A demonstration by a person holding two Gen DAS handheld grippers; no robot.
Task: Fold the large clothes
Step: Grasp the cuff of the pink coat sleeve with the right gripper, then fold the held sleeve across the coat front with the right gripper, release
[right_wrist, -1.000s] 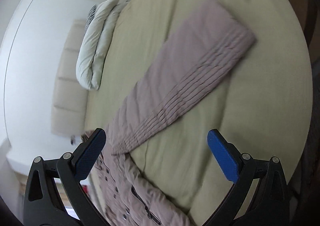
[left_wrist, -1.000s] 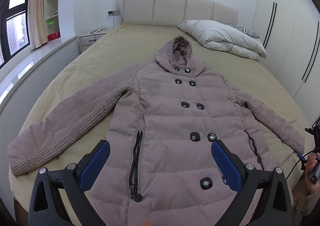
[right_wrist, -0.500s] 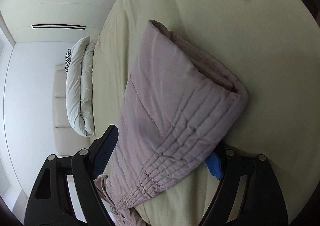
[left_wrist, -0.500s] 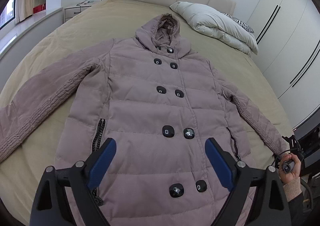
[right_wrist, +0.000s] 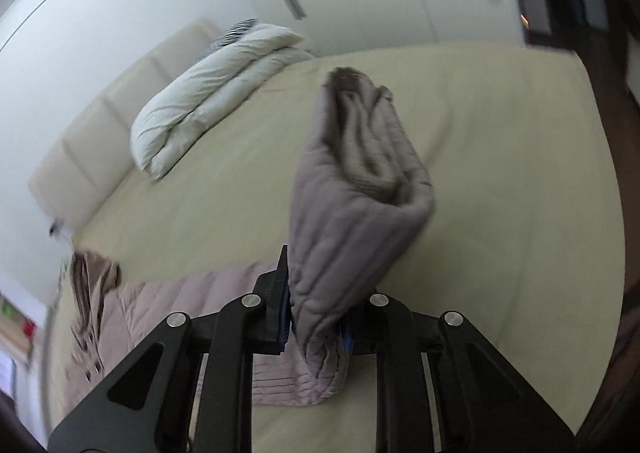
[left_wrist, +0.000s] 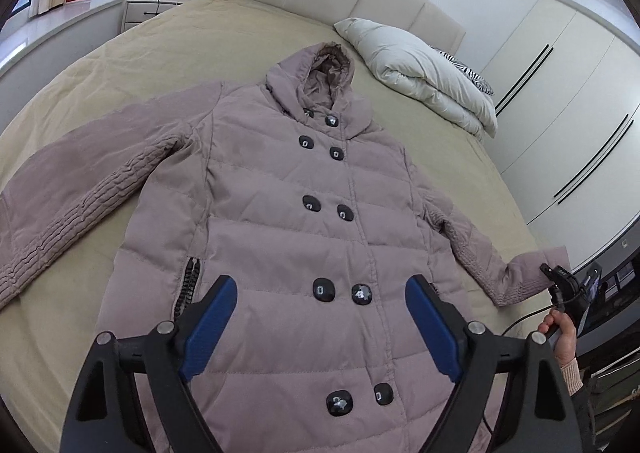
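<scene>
— Coat (left_wrist: 304, 237) is lying front-up across the bed (left_wrist: 100, 65), buttoned, hood (left_wrist: 320, 69) pointing at the headboard edge and hem reaching toward the foot edge, so its long axis is running head to foot.

— And the sleeves?

— They are spreading out to either side edge. The right sleeve (right_wrist: 352, 189) is lifting off the sheet at its cuff end; the right claw (right_wrist: 316, 329) is pinching it, jaws clenched on the quilted fabric, with the cuff sticking up beyond them.

— What about the other one?

— The left claw (left_wrist: 320, 329) is hovering over the lower front near the hem, jaws spread wide, grasping nothing.

— So which way should the sleeve be going?

— I judge inward, across the long axis, from the right side edge toward the button line. The right claw is the one already on it; the left sleeve (left_wrist: 76, 197) is lying flat, well apart toward the opposite side edge.
</scene>
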